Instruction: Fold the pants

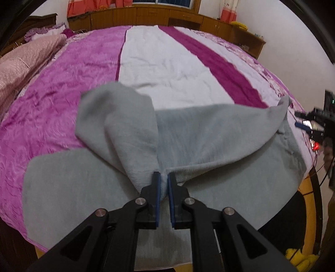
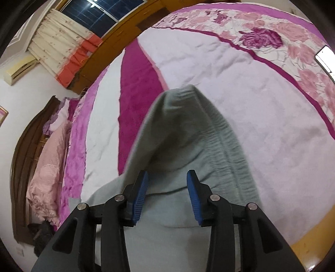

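Grey fleece pants (image 1: pixel 209 136) lie across the near part of the bed, partly folded over on themselves. My left gripper (image 1: pixel 163 177) is shut on a bunched fold of the pants, and one flap (image 1: pixel 117 117) rises from the pinch toward the left. The pants' far right corner (image 1: pixel 282 104) is lifted close to my right gripper (image 1: pixel 298 119), which looks blurred at the frame's edge. In the right wrist view the right gripper (image 2: pixel 167 184) stands open. Its blue pads (image 2: pixel 140 192) are apart, with the pants (image 2: pixel 184 129) and their gathered waistband (image 2: pixel 232 150) draped between and ahead of them, unpinched.
A purple, white and magenta blanket (image 1: pixel 167 62) covers the bed. Pink bedding (image 1: pixel 21 69) is piled at the left by the dark headboard (image 2: pixel 23 157). Wooden cabinets (image 1: pixel 146 16) line the far wall. The bed's near edge drops to a yellow-brown floor (image 2: pixel 309 246).
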{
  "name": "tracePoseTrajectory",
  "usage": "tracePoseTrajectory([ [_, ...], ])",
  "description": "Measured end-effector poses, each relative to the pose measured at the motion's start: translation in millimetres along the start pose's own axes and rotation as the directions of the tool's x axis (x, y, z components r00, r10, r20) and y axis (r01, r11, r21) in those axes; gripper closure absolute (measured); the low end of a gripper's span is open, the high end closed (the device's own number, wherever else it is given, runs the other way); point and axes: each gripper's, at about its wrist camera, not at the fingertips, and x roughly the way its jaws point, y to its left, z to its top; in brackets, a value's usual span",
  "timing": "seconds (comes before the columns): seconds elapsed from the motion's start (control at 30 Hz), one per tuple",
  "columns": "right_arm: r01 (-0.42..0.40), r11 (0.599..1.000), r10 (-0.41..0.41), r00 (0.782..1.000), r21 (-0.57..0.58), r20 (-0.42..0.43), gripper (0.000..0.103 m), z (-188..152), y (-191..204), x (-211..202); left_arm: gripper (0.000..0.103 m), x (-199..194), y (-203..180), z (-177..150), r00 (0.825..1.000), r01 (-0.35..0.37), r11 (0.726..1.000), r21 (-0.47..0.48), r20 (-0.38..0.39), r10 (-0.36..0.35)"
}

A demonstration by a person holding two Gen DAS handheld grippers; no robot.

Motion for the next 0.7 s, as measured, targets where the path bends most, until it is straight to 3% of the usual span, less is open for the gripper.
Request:
tracePoseTrajectory([
  [0.1,0.036,0.999,-0.036,0.999,-0.034,0.003,0.071,3,14,9,0.096,12,3,-6,1.000,0.010,1.000,-0.019,-0.029,-0.011],
  [0.27,0.030,0.999,-0.029,0.999,-0.028,0.013,0.071,14,26,23,0.096,17,8,-11,0.999,0.030,0.999,-0.042,-0.027,-0.031],
  [0.37,0.081,0.997,-0.081,0.996,-0.019,0.025,0.071,16,30,32,0.096,17,8,-10,0.999,0.036,0.999,-0.036,-0.028,-0.037],
  [0.53,-0.070,0.994,0.072,0.997,0.089,-0.022,0.071,7,26,32,0.096,18,10,-11,0.999,0.044,0.998,-0.049,-0.022,-0.045],
  [0.57,-0.069,0.994,0.071,0.997,0.090,-0.020,0.071,5,28,31,0.096,19,9,-11,0.999,0.044,0.998,-0.051,-0.024,-0.045],
  [0.7,0.062,0.997,-0.062,0.998,0.034,-0.012,0.070,3,38,40,0.096,24,12,-13,0.998,0.054,0.995,-0.083,-0.023,-0.056],
])
